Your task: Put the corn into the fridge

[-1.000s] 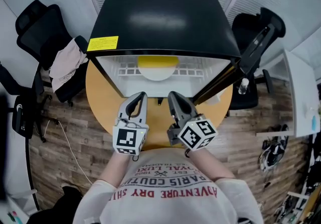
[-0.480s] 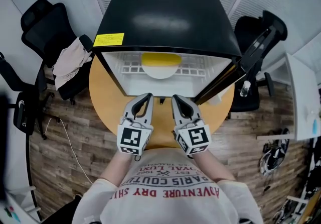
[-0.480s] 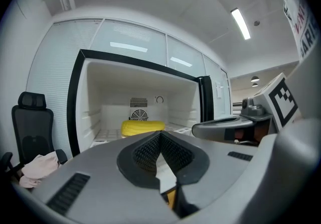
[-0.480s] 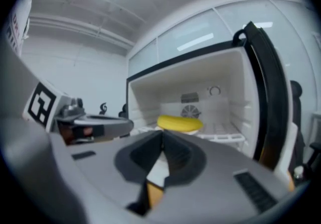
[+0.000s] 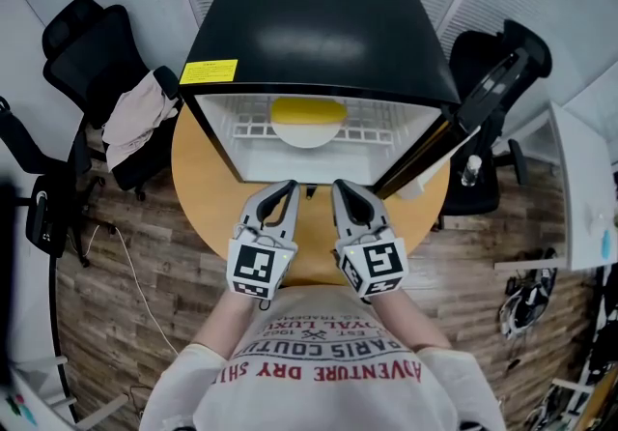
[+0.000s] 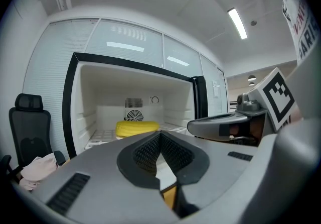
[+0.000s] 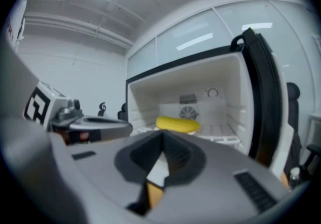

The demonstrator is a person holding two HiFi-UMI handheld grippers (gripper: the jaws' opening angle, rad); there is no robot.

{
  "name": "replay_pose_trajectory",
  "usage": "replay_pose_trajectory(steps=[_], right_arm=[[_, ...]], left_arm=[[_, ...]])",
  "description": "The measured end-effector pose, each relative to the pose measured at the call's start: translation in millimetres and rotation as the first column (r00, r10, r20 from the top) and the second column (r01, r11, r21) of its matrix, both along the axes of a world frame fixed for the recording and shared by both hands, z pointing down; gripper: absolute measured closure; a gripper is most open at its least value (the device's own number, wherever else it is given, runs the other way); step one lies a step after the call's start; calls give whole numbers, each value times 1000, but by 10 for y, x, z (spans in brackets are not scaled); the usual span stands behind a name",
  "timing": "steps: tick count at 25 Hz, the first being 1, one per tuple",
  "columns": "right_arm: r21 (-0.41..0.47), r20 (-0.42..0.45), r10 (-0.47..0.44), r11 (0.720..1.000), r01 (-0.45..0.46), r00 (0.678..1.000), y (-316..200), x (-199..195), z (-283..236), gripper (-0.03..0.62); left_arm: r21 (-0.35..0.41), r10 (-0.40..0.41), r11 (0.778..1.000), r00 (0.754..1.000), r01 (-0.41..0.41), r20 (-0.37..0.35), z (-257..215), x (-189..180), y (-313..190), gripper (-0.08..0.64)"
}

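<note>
The yellow corn lies on a white plate on the wire shelf inside the open black mini fridge. It shows as well in the left gripper view as corn and in the right gripper view as corn, in front of the fan grille. My left gripper and right gripper sit side by side over the round wooden table, just outside the fridge opening and pointing at it. Both are shut with nothing between their jaws. From the left gripper, the right one is seen alongside.
The fridge door stands swung open at the right. A black office chair with a pale cloth over it is at the left, another chair behind the door. A small bottle stands right of the table.
My right gripper has rolled upright, so its marker cube now sits square beside the left one. The left gripper has shifted slightly. Both stay shut.
</note>
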State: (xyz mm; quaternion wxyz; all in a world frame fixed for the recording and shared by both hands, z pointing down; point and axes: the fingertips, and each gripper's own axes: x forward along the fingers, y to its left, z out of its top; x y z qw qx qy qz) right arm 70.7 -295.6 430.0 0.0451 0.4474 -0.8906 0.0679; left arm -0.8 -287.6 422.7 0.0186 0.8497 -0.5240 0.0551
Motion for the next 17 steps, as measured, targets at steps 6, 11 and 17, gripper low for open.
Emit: replay_pose_trajectory(steps=[6,11,17], right_arm=[[15,-8,15,1000,-15,1000,-13,57,-50,565],[14,-13,21,1000,-20,1000,-24,95,-46,565],[3,-25,18,1000,-18,1000,-48,78,15,565]], left_arm=[[-3,-1,1000,1000,1,-2,-14,24,5,535],[-2,-4,1000,1000,4,-9,-24,30,-9,535],[3,-12,1000,1000,12,-18,-39,-13,-38,535]])
